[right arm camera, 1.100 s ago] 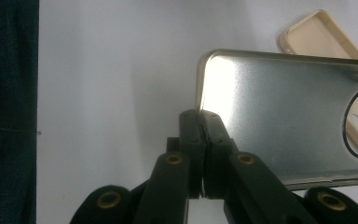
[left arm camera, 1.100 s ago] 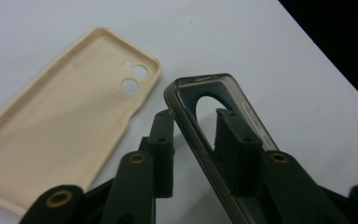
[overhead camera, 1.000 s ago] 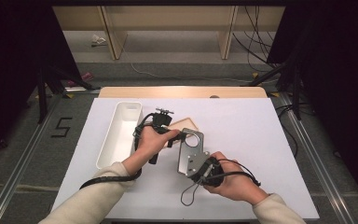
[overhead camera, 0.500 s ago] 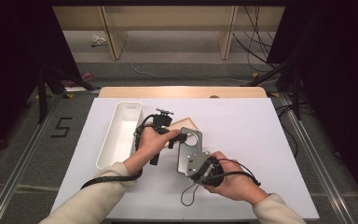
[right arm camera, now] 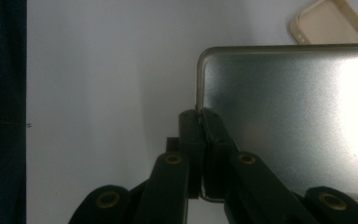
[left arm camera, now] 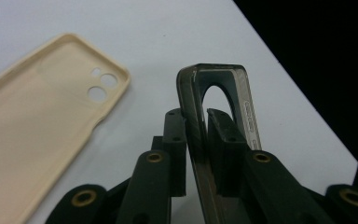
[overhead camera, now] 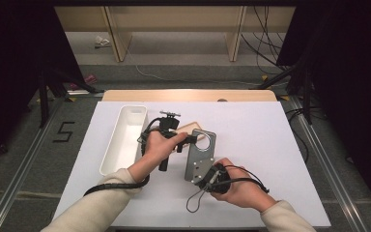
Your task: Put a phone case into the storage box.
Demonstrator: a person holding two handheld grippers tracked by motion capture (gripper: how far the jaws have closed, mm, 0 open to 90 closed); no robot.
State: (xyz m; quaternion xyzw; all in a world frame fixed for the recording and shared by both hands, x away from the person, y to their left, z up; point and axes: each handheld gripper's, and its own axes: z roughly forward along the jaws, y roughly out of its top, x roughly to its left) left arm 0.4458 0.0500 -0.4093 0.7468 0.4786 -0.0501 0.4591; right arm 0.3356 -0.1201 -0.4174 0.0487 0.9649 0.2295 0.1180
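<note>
A grey translucent phone case (overhead camera: pixel 200 155) with a round camera hole is held just above the white table, between both grippers. My left gripper (overhead camera: pixel 189 138) is shut on its far edge near the hole; in the left gripper view the case (left arm camera: pixel 242 98) stands edge-on between the jaws of that gripper (left arm camera: pixel 196 123). My right gripper (overhead camera: pixel 206 177) is shut on the near end, and its own view has it (right arm camera: pixel 199 116) pinching the rim of the case (right arm camera: pixel 289 116) near a corner. A beige phone case (overhead camera: pixel 187 128) (left arm camera: pixel 37 121) (right arm camera: pixel 331 21) lies flat on the table, partly under the left hand.
A long white tray (overhead camera: pixel 111 150) stands to the left of the hands. The white table top (overhead camera: pixel 265 145) has open room on the right. A wooden strip (overhead camera: pixel 188 95) runs along the far edge. Gripper cables (overhead camera: pixel 195 200) trail near the front edge.
</note>
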